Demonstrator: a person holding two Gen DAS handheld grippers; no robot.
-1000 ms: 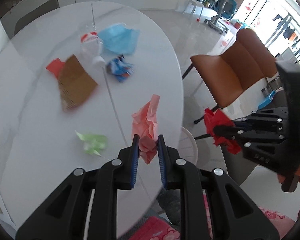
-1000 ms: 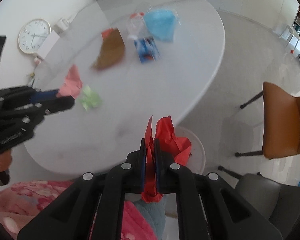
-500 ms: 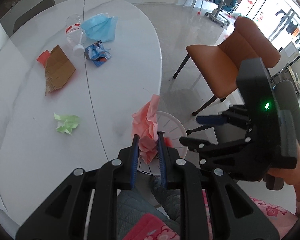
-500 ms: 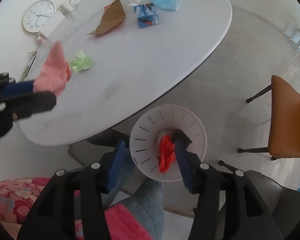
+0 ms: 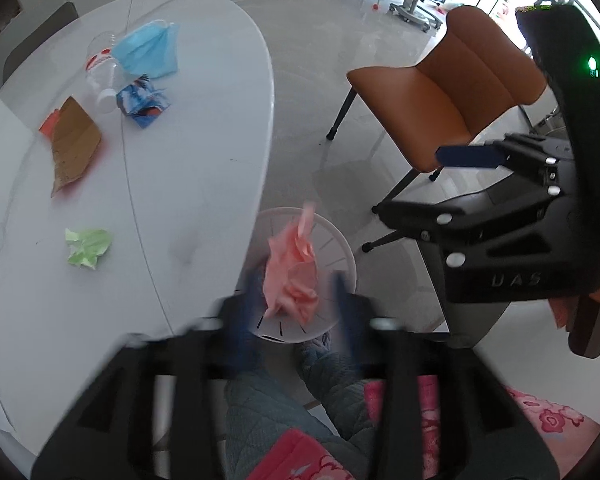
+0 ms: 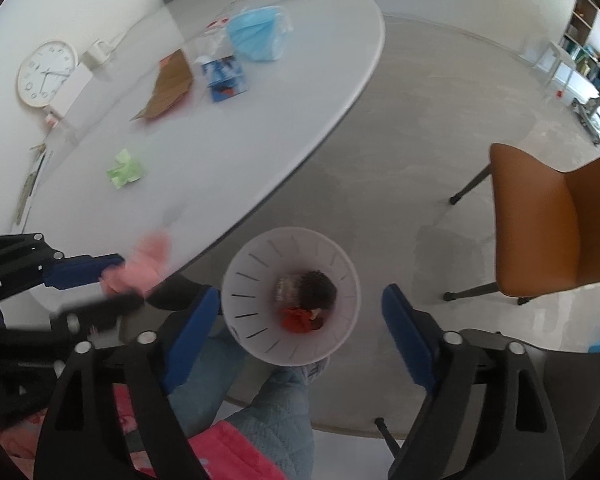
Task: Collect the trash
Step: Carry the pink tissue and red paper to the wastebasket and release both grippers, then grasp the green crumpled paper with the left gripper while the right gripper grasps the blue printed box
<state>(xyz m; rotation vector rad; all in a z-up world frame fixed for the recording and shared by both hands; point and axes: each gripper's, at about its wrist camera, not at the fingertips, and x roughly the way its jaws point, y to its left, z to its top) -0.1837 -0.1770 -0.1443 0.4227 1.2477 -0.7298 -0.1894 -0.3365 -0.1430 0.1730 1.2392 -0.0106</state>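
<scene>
A crumpled red paper wad (image 6: 300,319) already lies at the bottom of the round white slotted waste bin (image 6: 256,264) on the floor. The right hand-held gripper (image 6: 300,332) is spread wide and empty above it. The left hand-held gripper (image 5: 296,300), blurred, looks parted, with the crumpled pink paper (image 5: 292,272) loose between its fingers over the bin, long axis pointing toward 12 o'clock. Still left on the white oval worktop (image 5: 204,128): a green paper wad (image 5: 88,247) at 9 o'clock, brown cardboard (image 5: 74,148), blue wrapper (image 5: 144,104), clear bottle (image 5: 100,70) and blue face mask (image 5: 150,50) toward 11 o'clock
</scene>
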